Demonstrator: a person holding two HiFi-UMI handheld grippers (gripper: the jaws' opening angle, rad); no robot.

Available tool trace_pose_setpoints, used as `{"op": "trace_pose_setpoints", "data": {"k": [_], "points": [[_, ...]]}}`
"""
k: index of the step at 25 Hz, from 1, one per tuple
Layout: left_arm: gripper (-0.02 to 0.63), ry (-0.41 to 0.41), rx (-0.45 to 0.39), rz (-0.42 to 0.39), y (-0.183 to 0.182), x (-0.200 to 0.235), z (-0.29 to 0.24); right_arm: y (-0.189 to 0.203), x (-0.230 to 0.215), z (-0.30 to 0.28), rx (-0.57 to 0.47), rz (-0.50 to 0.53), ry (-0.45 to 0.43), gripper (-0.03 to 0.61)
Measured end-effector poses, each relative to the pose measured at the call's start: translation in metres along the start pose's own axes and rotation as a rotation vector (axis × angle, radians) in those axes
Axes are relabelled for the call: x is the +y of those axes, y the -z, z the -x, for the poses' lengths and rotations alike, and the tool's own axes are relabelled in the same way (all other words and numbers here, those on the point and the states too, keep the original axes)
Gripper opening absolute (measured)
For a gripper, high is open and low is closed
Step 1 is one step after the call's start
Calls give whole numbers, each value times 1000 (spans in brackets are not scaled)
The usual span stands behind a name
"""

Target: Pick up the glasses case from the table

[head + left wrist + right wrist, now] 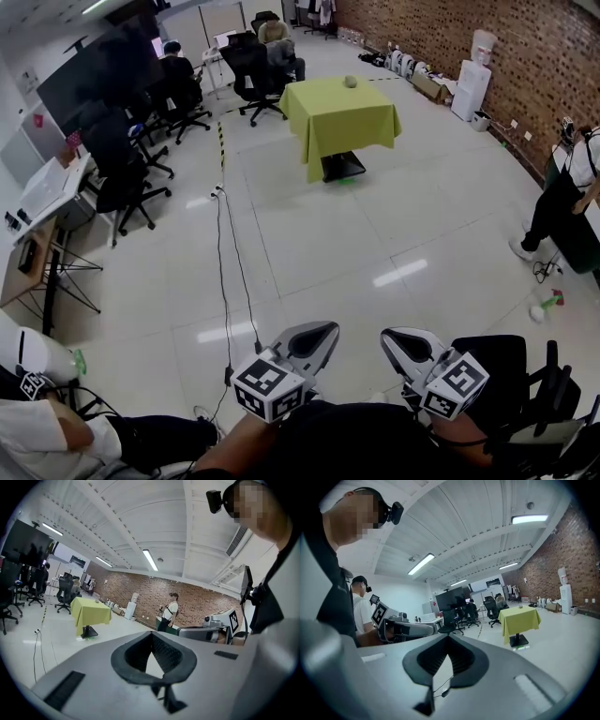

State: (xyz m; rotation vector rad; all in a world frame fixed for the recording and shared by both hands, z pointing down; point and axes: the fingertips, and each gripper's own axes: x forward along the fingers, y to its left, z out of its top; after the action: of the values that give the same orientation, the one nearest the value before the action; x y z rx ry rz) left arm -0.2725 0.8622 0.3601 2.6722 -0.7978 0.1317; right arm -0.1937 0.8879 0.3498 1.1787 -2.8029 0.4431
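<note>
Head view, glasses case: small grey rounded lump (351,82) on the yellow-draped bench (337,122), close to its far edge, toward the far right corner.
Head view, tools: left tool (321,336) and right tool (398,339) side by side at the bottom, both clenched on nothing. Well apart from the bench, with open floor between.
Head view, handling: probably light and stiff-shelled, smooth enough to slip; too small here to be sure. Best taken across the short width at mid-length, pads flat on both flanks. Loose cloth underneath likely to drag if scraped.
Left gripper view, tool: left tool (151,635) closed tip to tip, nothing held.
Left gripper view, glasses case: a speck (97,600) on top of the bench (89,612), far off and left of where the tool points.
Right gripper view, tool: right tool (449,638) likewise closed at the tips, empty.
Right gripper view, glasses case: tiny pale dot (521,606) on the bench (518,619), distant and right of the tool's line.
</note>
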Motion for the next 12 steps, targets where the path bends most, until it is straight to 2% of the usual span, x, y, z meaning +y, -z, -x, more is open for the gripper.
{"op": "trace_pose_setpoints", "data": {"k": [6, 12], "points": [[3, -5, 24, -68, 2, 8, 1, -1, -1, -11, -3, -4, 17, 2], [3, -14, 25, -158, 2, 29, 10, -4, 16, -25, -7, 16, 17, 2]]}}
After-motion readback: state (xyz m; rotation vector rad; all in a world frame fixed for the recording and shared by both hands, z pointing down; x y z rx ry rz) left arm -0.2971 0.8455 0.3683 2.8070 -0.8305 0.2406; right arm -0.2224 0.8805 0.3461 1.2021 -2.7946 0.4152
